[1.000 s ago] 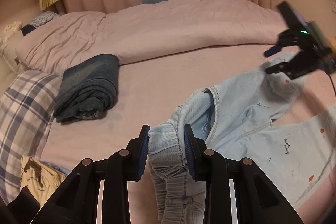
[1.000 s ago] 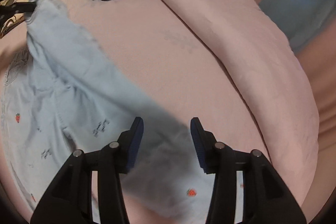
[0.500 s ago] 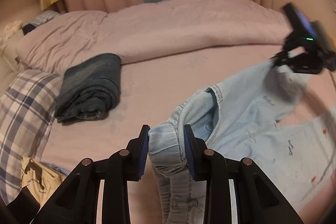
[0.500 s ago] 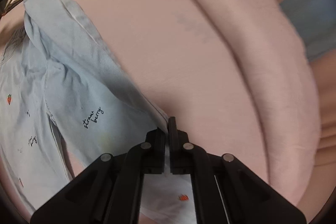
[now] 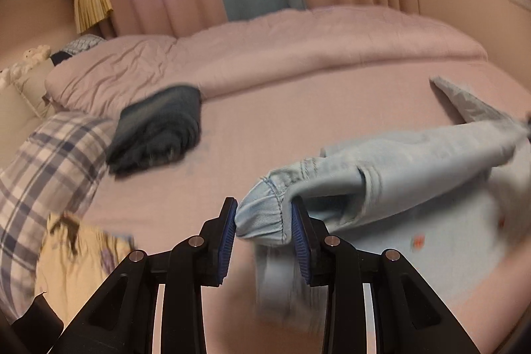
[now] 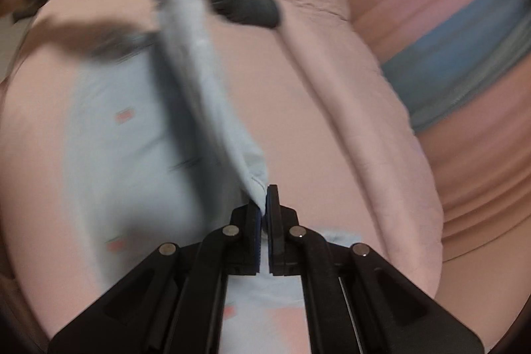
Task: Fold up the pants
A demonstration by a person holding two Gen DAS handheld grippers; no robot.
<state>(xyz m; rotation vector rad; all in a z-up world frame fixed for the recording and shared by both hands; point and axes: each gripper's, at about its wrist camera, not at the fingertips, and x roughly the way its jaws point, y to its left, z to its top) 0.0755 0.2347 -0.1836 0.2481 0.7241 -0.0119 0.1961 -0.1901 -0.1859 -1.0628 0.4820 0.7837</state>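
The pink bed [image 5: 298,128] spreads out past the fingers. The light blue pants [image 5: 415,161] hang stretched between both grippers, partly lying flat. The left gripper [image 5: 264,221] pinches the bunched waistband; the right gripper [image 6: 264,214] clamps a thin edge. Folding looks barely started, with no neat fold made.

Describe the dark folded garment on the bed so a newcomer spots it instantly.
On the pink bed, look below the rumpled duvet, beside the plaid pillow. The folded dark jeans lie there: the only dark bundle, unlike the light blue pants held in the left claw.
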